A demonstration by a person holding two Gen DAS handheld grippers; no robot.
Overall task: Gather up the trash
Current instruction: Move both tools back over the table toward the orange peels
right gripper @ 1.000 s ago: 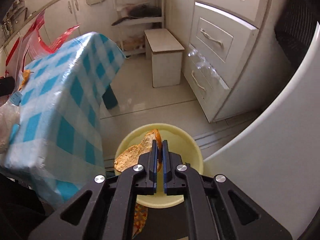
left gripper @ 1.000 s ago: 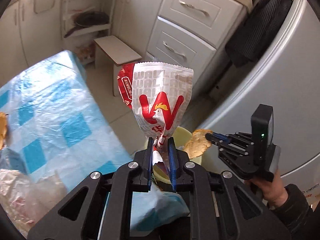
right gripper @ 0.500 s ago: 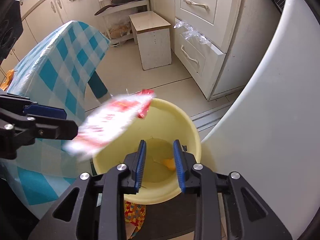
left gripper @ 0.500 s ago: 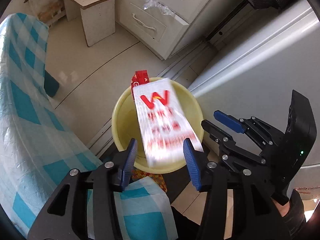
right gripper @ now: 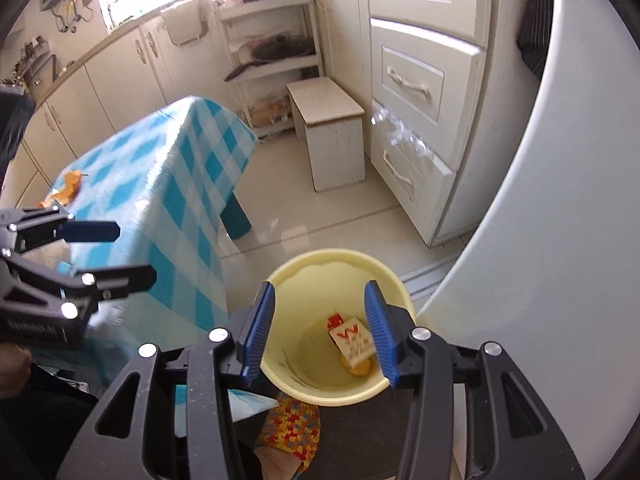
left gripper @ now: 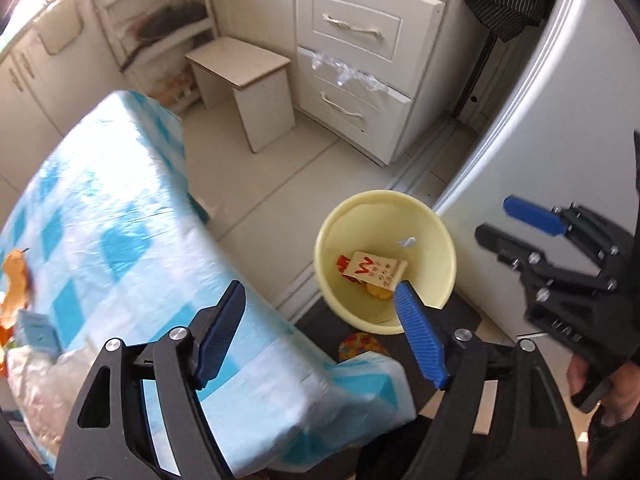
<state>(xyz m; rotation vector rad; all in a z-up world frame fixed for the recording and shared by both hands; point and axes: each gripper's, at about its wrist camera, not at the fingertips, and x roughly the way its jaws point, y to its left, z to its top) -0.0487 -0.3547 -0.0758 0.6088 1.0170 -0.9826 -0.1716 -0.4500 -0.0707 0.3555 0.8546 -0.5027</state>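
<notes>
A yellow bin stands on the floor beside the table; it also shows in the right wrist view. Inside lie a white and red snack wrapper and an orange peel piece. My left gripper is open and empty, above the table's edge, left of the bin. My right gripper is open and empty, above the bin; it also shows in the left wrist view. More orange peel lies on the table.
The table has a blue checked cloth. A small blue card and crumpled plastic lie at its near left. A white stool, drawers and a grey fridge stand around the bin. A colourful mat lies below the bin.
My left gripper opened and dropped the wrapper into the bin. My right gripper opened and dropped the peel piece into it. Both grippers have since drawn back and opened wider.
</notes>
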